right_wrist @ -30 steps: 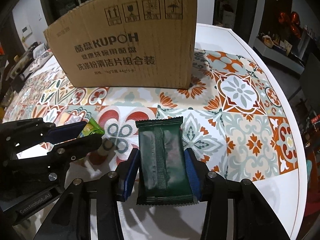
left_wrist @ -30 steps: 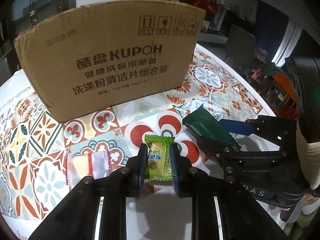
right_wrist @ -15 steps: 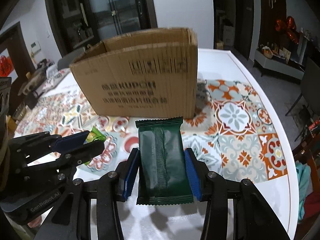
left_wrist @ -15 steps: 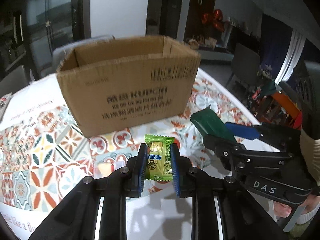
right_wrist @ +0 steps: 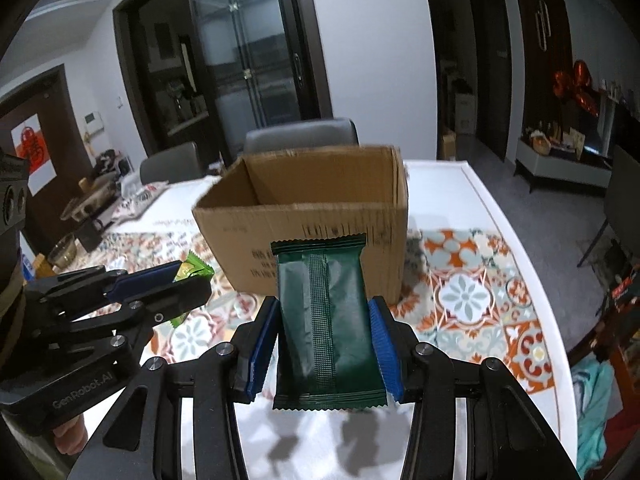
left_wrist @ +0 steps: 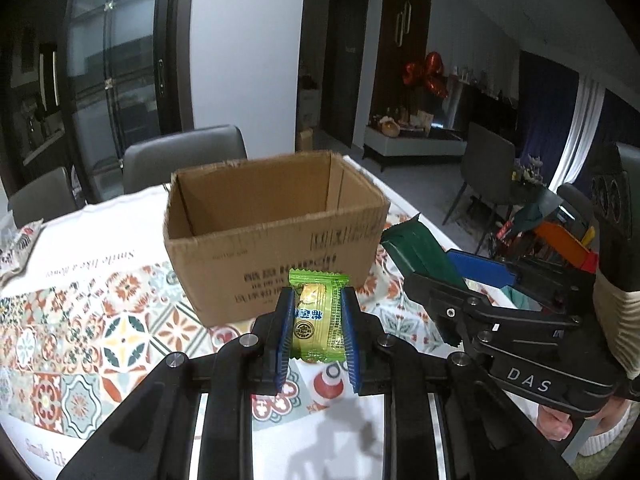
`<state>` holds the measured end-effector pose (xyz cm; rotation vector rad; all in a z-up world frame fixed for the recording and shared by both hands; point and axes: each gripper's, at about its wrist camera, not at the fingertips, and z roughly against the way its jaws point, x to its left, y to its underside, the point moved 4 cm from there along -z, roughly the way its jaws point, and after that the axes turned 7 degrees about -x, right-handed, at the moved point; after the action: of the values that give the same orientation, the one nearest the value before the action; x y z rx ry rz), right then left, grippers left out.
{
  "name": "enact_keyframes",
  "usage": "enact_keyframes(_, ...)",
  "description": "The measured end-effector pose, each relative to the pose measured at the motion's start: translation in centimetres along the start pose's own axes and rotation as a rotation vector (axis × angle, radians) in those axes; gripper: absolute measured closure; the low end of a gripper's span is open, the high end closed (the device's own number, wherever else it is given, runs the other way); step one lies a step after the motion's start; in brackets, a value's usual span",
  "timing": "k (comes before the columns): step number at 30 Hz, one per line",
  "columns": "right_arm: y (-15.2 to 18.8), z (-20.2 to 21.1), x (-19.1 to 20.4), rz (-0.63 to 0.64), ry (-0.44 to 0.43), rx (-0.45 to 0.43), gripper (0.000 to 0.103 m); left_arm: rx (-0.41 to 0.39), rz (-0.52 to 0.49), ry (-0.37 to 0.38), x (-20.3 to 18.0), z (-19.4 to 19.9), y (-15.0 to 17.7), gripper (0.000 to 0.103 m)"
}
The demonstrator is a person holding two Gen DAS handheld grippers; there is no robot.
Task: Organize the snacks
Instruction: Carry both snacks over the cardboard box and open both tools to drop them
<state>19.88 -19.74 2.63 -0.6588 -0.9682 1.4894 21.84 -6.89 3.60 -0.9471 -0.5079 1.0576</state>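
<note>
An open cardboard box [left_wrist: 276,236] stands on the patterned tablecloth; it also shows in the right wrist view [right_wrist: 320,216]. My left gripper [left_wrist: 316,320] is shut on a light green snack packet [left_wrist: 318,316], held above the table in front of the box. My right gripper [right_wrist: 326,332] is shut on a dark green snack packet [right_wrist: 326,320], held above the table in front of the box. Each gripper shows in the other's view: the right one [left_wrist: 448,268] with its dark packet [left_wrist: 420,248], the left one [right_wrist: 188,276] with its light packet [right_wrist: 192,268].
The white table [right_wrist: 492,208] carries a tiled-pattern cloth [left_wrist: 80,320]. Grey chairs [left_wrist: 180,160] stand behind the box. Bowls and clutter [right_wrist: 80,208] lie at the far left. The table's right edge [right_wrist: 552,304] drops to the floor.
Both grippers have risen with their packets, so the box's open top now shows. A wrapped snack seen on the cloth at left earlier is out of view.
</note>
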Motion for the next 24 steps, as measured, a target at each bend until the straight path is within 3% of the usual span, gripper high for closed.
enact_keyframes(13,-5.1,0.5,1.3,0.053,-0.014,-0.087,0.056,-0.062,-0.03,-0.039,1.5,1.1,-4.3,0.08)
enact_keyframes(24,-8.5,-1.1,1.6,0.106,-0.007,-0.086,0.056,-0.032,-0.017,-0.027,3.2,-1.1,-7.4,0.08)
